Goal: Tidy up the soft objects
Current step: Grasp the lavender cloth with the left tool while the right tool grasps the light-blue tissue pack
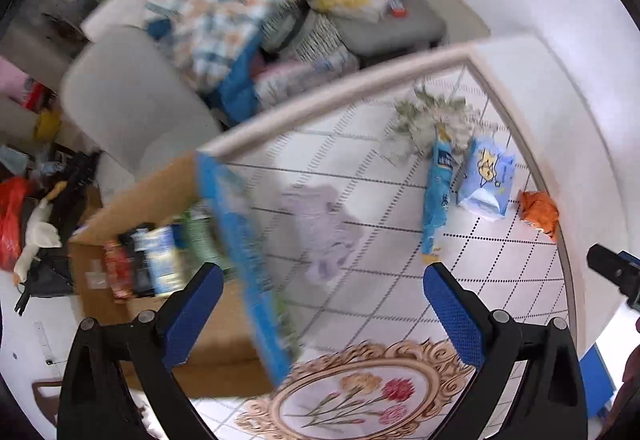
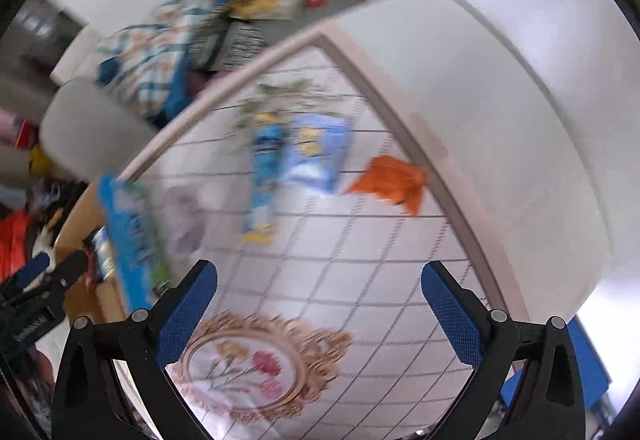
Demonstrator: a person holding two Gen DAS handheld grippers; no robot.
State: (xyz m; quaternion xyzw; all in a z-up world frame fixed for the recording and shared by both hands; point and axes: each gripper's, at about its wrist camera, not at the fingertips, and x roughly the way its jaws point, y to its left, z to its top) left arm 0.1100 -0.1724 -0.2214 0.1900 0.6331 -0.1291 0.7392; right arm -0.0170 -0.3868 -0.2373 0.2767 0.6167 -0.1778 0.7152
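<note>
A: Since both sets of tongs are spread wide and carry nothing, which soft piece would you go for first?

B: The lilac cloth [image 1: 320, 228], I'd judge. It lies crumpled on the bench [image 1: 500, 280], just beside the blue-edged flap of the cardboard box [image 1: 132, 208]. The left tongs [image 1: 322, 304] hover nearest it.

A: And the right tongs [image 2: 320, 302]?

B: Keep them back near the orange wrapper [image 2: 394, 180] and the blue packets [image 2: 316, 152]. Come down over the middle of the cloth, pinch a thick fold, lift clear of the flap.
</note>
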